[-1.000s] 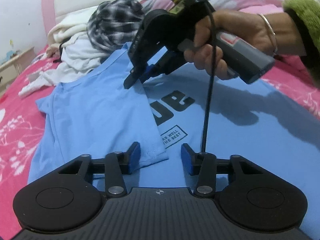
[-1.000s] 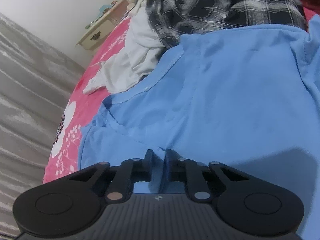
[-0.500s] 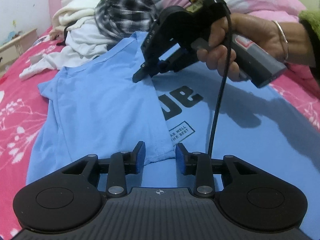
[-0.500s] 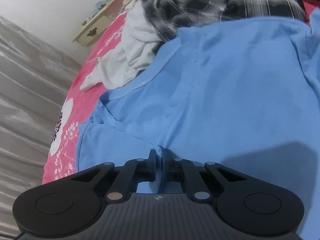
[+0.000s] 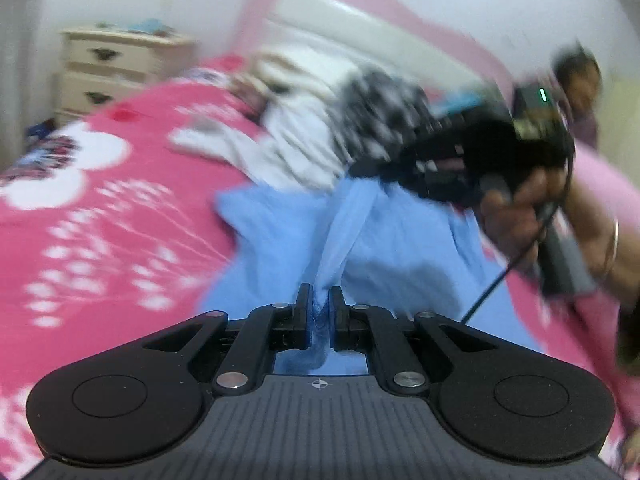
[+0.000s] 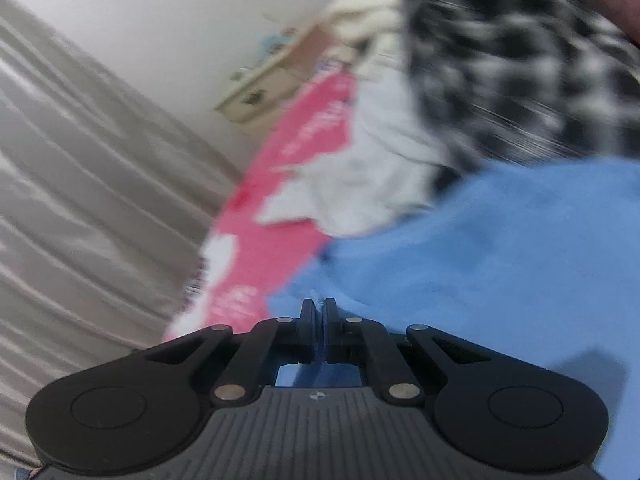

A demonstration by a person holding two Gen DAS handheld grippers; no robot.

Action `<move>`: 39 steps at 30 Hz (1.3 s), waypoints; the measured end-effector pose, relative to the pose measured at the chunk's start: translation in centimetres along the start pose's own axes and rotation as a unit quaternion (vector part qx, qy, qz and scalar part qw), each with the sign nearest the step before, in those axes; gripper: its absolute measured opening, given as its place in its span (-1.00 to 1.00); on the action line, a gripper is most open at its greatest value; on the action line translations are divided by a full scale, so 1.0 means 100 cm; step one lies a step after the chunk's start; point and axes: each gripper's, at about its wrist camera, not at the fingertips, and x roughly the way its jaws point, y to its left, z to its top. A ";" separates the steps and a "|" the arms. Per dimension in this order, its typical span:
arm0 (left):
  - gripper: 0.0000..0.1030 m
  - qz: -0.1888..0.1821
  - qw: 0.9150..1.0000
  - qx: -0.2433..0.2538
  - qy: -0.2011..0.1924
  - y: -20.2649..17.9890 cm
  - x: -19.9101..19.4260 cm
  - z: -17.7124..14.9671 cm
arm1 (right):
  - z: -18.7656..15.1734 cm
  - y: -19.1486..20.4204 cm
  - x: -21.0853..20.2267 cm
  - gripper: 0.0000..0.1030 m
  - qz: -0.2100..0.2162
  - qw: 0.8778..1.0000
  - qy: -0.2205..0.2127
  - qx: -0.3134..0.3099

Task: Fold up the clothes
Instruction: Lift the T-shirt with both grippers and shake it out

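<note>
Both claws clamped on blue shirt: left claw, right claw. Advised: lift evenly, keep edge taut, clear of clothes pile.

A pink bed cover with white prints spreads across the bed. At the far left stands a cream nightstand with drawers. A pink-and-white headboard rises at the far end. Grey curtains hang on the left.
</note>
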 end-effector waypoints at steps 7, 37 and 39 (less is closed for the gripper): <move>-0.89 0.093 0.988 -0.094 -0.076 0.063 -0.031 0.025 | 0.022 0.101 0.079 -0.92 0.054 0.996 0.023 -0.069; -0.78 0.234 0.942 -0.231 -0.064 0.180 -0.014 0.002 | 0.049 0.145 0.218 -0.82 0.071 0.996 -0.029 -0.045; -0.78 0.255 0.935 -0.235 -0.073 0.183 -0.018 0.002 | 0.067 0.131 0.189 -0.82 0.060 0.996 -0.046 -0.050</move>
